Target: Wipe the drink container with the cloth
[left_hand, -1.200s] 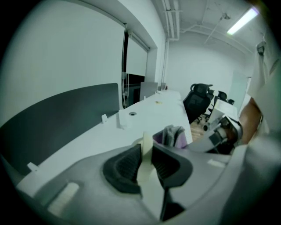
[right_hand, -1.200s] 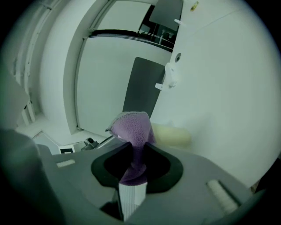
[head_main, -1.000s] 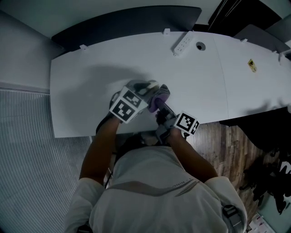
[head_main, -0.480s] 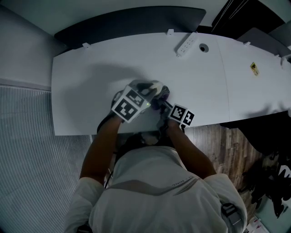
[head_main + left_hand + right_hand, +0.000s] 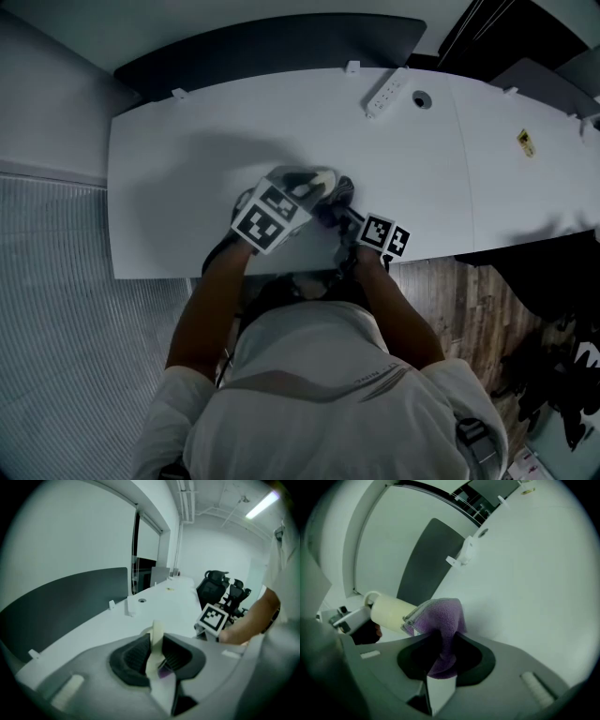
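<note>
Head and gripper views, one person at one white worktop point(image 5: 187, 159).

Count: two grippers, each bearing one marker cube; one drink container; one cloth; one power strip point(image 5: 386, 91), well beyond both sets of fingers at the far edge.

The left gripper point(image 5: 154, 644) has its fingers clamped on a thin cream edge of the drink container point(image 5: 391, 611). The cream cylinder lies roughly level, just ahead and to the left of the right fingertips.

The right gripper point(image 5: 440, 644) has its fingers closed on the purple cloth point(image 5: 438, 616). The cloth bunches between them and rises past the tips, touching the near end of the container.

Change over the last second: the right marker cube point(image 5: 386, 234) has come in closer to the left marker cube point(image 5: 270, 217). The cloth, earlier plain on top of the container in the head view, is now mostly hidden there. The left gripper has kept its place.
</note>
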`<state>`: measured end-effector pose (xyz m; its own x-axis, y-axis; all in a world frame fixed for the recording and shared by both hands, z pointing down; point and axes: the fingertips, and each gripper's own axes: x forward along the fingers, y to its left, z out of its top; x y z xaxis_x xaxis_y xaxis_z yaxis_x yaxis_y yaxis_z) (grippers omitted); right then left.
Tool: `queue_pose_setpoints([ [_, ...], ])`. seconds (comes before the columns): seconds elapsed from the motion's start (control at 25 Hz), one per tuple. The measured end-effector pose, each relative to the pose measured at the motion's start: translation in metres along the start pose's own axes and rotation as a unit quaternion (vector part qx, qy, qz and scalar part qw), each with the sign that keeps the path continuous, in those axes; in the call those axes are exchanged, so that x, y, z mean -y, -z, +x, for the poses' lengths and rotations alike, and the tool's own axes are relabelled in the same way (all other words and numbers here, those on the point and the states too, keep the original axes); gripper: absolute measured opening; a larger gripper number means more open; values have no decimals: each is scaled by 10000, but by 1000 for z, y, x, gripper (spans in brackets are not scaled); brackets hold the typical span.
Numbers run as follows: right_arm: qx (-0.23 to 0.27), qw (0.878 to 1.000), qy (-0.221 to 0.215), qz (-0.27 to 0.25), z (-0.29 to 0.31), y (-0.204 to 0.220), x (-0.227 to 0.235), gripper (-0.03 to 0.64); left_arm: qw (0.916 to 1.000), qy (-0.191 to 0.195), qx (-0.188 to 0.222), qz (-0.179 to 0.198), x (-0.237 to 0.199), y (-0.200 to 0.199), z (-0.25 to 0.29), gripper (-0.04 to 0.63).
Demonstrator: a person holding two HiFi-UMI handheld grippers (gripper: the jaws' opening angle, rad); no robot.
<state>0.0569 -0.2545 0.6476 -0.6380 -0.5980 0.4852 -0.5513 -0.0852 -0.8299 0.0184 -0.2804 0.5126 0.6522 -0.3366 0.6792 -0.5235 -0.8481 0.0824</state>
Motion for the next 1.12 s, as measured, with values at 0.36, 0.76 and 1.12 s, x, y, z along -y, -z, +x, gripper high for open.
queue_pose_setpoints([
  [0.36, 1503, 9679, -1685, 1107, -71, -124, -64, 91, 10000, -10, 19, -44, -3, 0, 1, 80],
  [0.76, 1061, 9630, -2263, 1011, -41, -119, -99, 91, 10000, -13, 9, -77, -4, 3, 1, 81],
  [1.12, 473, 9845, -1630, 438, -16, -97, -81, 91, 10000, 18, -3, -73, -1, -3, 0, 81],
])
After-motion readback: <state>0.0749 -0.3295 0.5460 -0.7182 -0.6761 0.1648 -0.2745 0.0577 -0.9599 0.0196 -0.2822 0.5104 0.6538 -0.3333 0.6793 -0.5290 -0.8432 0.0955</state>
